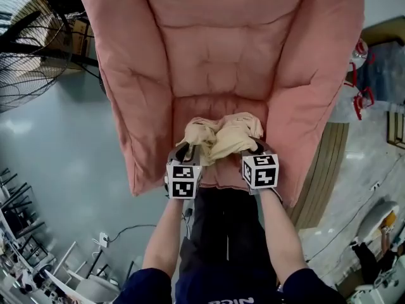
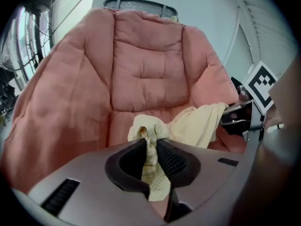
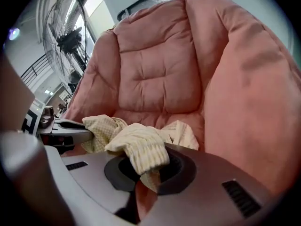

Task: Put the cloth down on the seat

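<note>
Head view: your left tool (image 1: 190, 149) and right tool (image 1: 253, 147) hold the bunched cream cloth (image 1: 221, 133) between them over the pink chair seat (image 1: 218, 106). Left gripper view: your jaws pinch a cloth fold. Right gripper view: those jaws clamp cloth too.

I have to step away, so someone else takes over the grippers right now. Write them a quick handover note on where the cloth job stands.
Left gripper: shut on the cloth, with a fold pinched between its pads.
Right gripper: shut on the other end of it.
Cloth: bunched between both grippers, low over the front of the seat of the pink chair. Whether it touches the seat cannot be told.
Done: cloth brought to the seat.
Left: lower it fully, open both grippers, draw them back.
</note>
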